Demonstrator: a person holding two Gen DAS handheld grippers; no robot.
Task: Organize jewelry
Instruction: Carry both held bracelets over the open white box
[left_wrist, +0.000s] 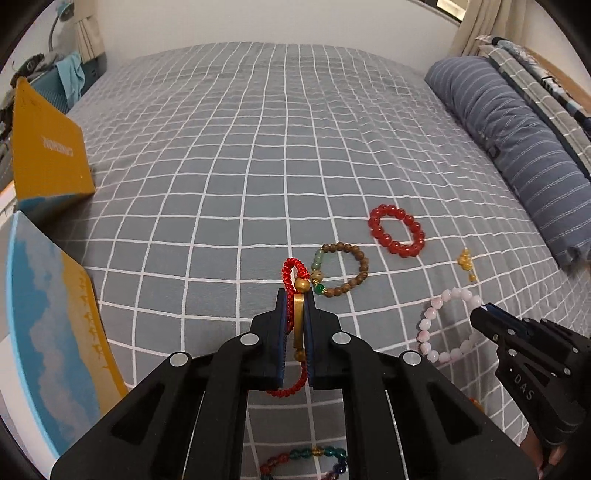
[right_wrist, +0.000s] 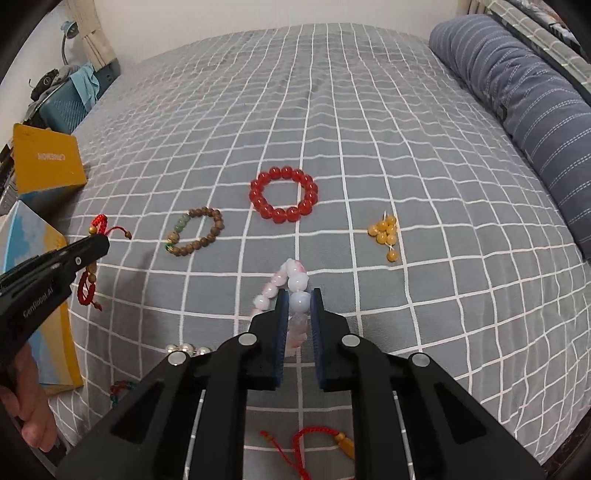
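My left gripper (left_wrist: 296, 295) is shut on a red cord bracelet with gold beads (left_wrist: 294, 275), held above the bed; it also shows in the right wrist view (right_wrist: 88, 288) under that gripper (right_wrist: 101, 242). My right gripper (right_wrist: 298, 295) is shut on a pink bead bracelet (right_wrist: 291, 280); in the left wrist view the right gripper (left_wrist: 484, 308) grips that bracelet (left_wrist: 430, 321). On the sheet lie a brown wooden bead bracelet (right_wrist: 197, 230), a large red bead bracelet (right_wrist: 283, 194) and a yellow bead cluster (right_wrist: 386, 230).
A grey checked bed sheet (right_wrist: 332, 110) covers the bed. A yellow box (left_wrist: 46, 155) and a blue-and-yellow box (left_wrist: 55, 332) stand at the left. A striped pillow (right_wrist: 524, 92) lies right. Silver beads (right_wrist: 188, 348), a multicolour bracelet (left_wrist: 314, 456) and a red cord with gold pendant (right_wrist: 321, 439) lie near.
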